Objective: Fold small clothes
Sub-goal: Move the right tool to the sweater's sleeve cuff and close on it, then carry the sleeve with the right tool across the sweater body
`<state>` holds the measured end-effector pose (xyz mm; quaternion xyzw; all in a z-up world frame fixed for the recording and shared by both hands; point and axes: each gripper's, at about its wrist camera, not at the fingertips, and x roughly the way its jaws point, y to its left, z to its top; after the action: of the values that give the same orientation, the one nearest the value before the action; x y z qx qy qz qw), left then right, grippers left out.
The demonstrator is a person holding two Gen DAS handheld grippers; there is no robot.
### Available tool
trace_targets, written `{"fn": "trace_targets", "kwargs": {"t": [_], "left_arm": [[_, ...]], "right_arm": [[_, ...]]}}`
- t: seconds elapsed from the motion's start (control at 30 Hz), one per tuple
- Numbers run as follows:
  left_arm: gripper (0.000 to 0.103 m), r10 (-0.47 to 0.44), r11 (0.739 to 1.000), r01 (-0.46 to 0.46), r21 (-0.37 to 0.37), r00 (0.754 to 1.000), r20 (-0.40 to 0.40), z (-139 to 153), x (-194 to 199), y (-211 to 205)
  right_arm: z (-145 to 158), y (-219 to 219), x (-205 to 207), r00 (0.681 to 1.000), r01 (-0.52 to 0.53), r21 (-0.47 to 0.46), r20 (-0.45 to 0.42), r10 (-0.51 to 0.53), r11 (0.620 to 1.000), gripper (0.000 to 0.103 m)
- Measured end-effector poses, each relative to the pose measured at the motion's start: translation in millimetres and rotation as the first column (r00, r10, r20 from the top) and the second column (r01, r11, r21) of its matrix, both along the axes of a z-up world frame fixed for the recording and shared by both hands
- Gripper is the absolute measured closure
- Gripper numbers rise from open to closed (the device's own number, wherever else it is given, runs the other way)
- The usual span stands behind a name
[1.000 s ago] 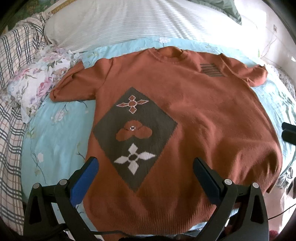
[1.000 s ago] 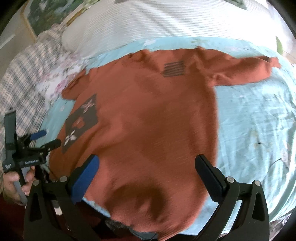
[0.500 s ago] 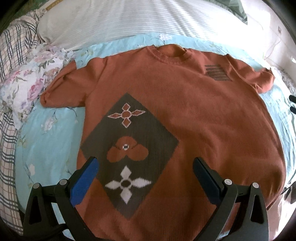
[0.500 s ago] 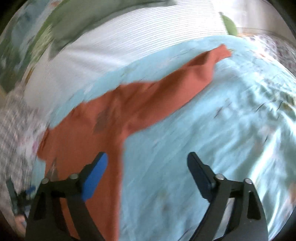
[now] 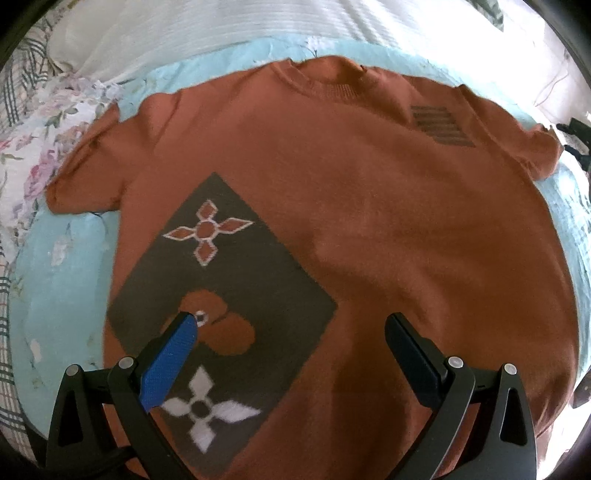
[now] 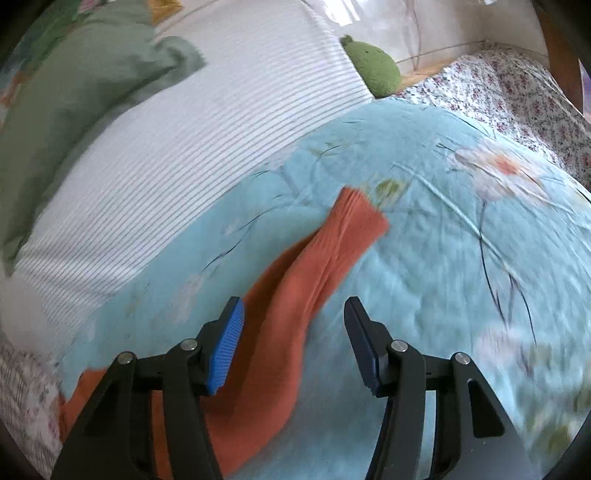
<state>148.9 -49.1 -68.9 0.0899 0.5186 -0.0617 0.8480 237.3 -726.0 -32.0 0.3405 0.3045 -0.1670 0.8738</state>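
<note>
In the left wrist view a plaid blanket (image 5: 9, 376) edges the far left, then a floral pillow (image 5: 40, 147), and beside it the light blue floral bedsheet (image 5: 66, 288) shows as a bare strip along the sweater's left side. The rust-orange knit sweater (image 5: 388, 206) lies flat and face up on that sheet, ribbed collar toward a white striped pillow (image 5: 229, 26), its left sleeve (image 5: 92, 173) reaching to the floral pillow. A dark diamond panel (image 5: 229, 295) with flower shapes sits on its lower left front, and a small patch of dark stripes (image 5: 439, 125) is on the chest at right. The left gripper (image 5: 291, 347) hangs over the lower front with its jaws spread wide, holding nothing. In the right wrist view, slightly blurred, a green blanket (image 6: 74, 81) lies on the striped pillow at left; the sweater's right sleeve (image 6: 314, 269) runs up across the blue sheet, its ribbed cuff lying flat, with open sheet on its right side. The right gripper (image 6: 293, 325) hovers above the sleeve, jaws apart and empty. A green plush toy (image 6: 373, 66) and a small-flowered quilt (image 6: 517, 92) lie at the far right.
</note>
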Motion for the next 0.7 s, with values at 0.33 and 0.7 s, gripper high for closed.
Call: {"fn": "trace_targets", "kwargs": {"t": [0.33,0.7], "left_arm": [[0.001,-0.014,1.0,0.014,-0.007,1.0,-0.026,-11,11,-7],[0.001,-0.011,0.997,0.012,-0.072,1.0,0.027,3,-11,13]], "right_arm": [[17,37,0,0.992,-0.117,-0.022,0.044,0.118,0.993,0.094],[66,238,-15,0.841,-0.508,0.087,0.264,0.472,0.857,0.095]]}}
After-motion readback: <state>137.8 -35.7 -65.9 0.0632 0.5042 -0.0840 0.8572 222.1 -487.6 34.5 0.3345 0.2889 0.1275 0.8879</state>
